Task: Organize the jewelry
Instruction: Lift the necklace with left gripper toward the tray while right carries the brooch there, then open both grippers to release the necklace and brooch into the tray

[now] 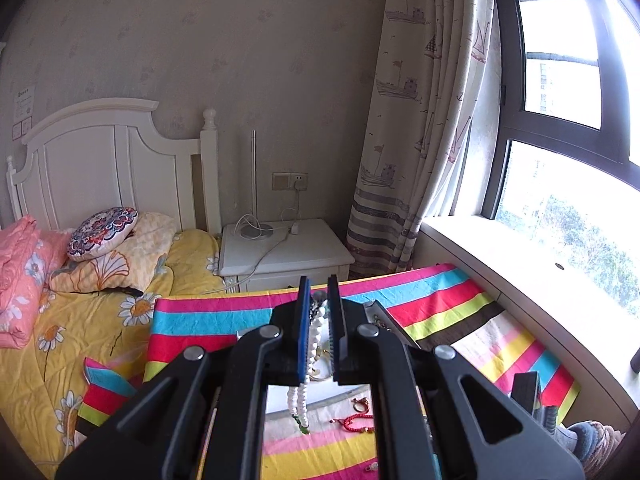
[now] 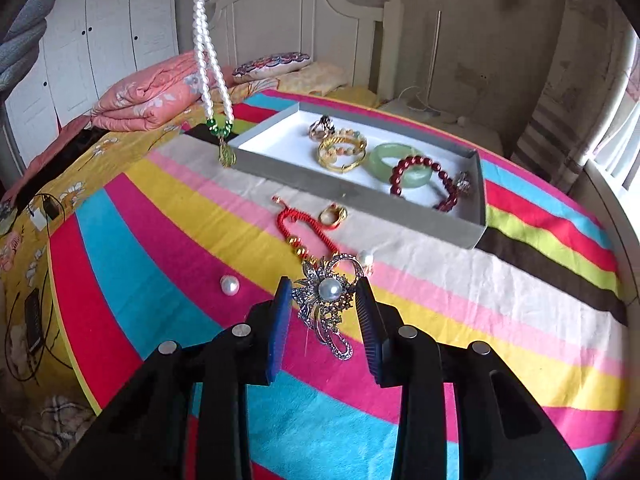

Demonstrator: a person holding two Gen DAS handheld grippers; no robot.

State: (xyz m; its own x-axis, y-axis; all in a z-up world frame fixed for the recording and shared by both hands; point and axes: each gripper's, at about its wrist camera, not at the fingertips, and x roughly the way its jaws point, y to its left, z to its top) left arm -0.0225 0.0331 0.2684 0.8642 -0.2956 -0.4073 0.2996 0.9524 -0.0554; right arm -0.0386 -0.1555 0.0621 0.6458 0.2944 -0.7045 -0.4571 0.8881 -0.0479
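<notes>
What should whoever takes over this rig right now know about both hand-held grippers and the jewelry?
Left hand-held gripper: shut on the pearl necklace, which hangs beside the tray.
Right hand-held gripper: open, fingers either side of the brooch on the striped cloth; not gripped.
Done: gold bangles, jade bangle, red bead bracelet in the tray.
Left: necklace, brooch, red cord bracelet, gold ring, two loose pearls.

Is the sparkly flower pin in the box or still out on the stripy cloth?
Out. The flower pin lies on the striped cloth, between the open right gripper fingers, short of the box.
</notes>
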